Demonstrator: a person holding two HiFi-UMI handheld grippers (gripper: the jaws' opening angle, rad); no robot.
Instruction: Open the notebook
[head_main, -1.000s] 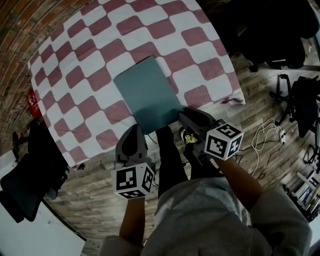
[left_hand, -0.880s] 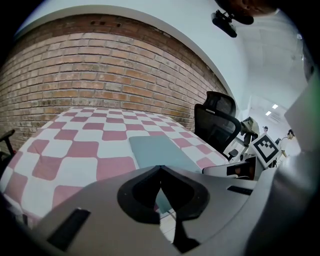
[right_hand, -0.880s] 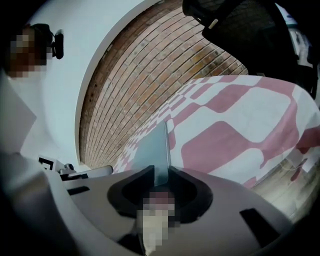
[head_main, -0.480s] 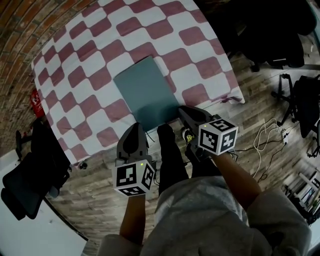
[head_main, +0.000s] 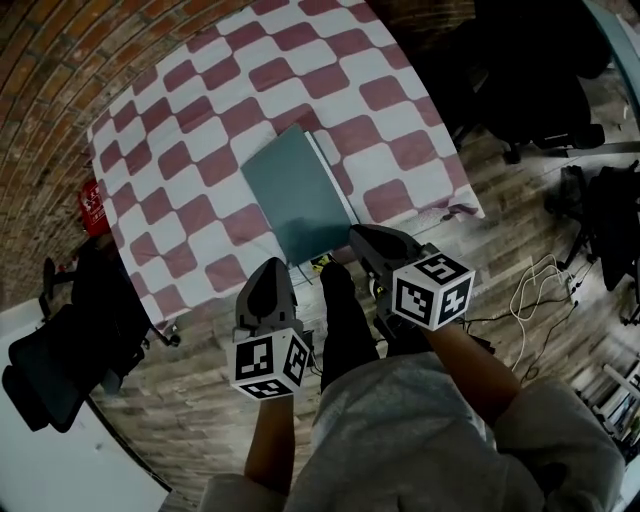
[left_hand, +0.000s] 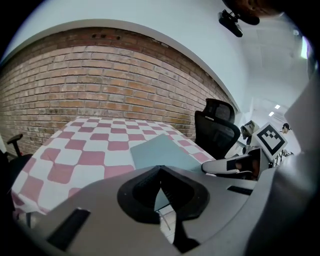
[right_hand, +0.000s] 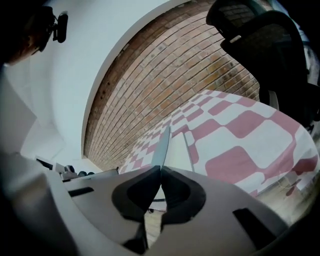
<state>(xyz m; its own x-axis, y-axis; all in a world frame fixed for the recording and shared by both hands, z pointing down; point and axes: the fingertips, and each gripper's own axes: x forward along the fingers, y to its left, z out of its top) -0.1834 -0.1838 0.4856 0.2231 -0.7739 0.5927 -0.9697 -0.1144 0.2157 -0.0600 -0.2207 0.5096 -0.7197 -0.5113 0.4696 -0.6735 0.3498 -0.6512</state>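
A teal-covered notebook (head_main: 295, 190) lies on the red-and-white checked tablecloth (head_main: 200, 130), near the table's front edge. My right gripper (head_main: 356, 236) is at its near right corner. Its jaws have just been closing and are now shut on the cover (right_hand: 163, 142), which runs edge-on into the right gripper (right_hand: 160, 169) and stands lifted off the white pages (right_hand: 178, 150). My left gripper (head_main: 268, 270) hangs in front of the table edge, left of the notebook (left_hand: 159, 151). The left gripper (left_hand: 160, 169) has its jaw tips together, with nothing in them.
A black office chair (left_hand: 218, 131) stands beyond the table's right side. Another dark chair (head_main: 60, 345) is on the floor at the left. A red object (head_main: 92, 205) sits by the brick wall. Cables (head_main: 540, 280) lie on the wooden floor at the right.
The right jaws have closed on the notebook cover's near corner. Both grippers have risen. The cover's near edge has come up off the pages.
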